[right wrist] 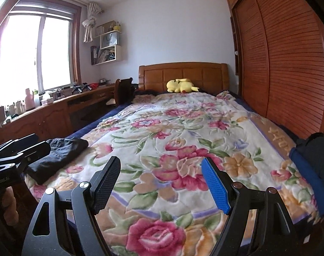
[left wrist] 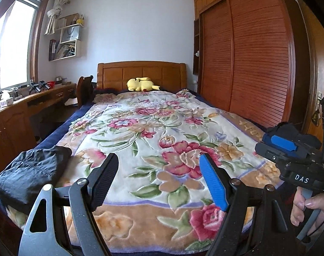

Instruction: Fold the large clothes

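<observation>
Above the foot of the bed [left wrist: 204, 104], both grippers hang with jaws spread wide and hold nothing: the left gripper [left wrist: 158, 181] and the right gripper [right wrist: 162, 184]. Folded black clothes [left wrist: 31, 170] lie on the floral blanket [left wrist: 153, 128] at its near left edge, left of both grippers. More dark clothing [right wrist: 313, 149] sits at the right edge.
</observation>
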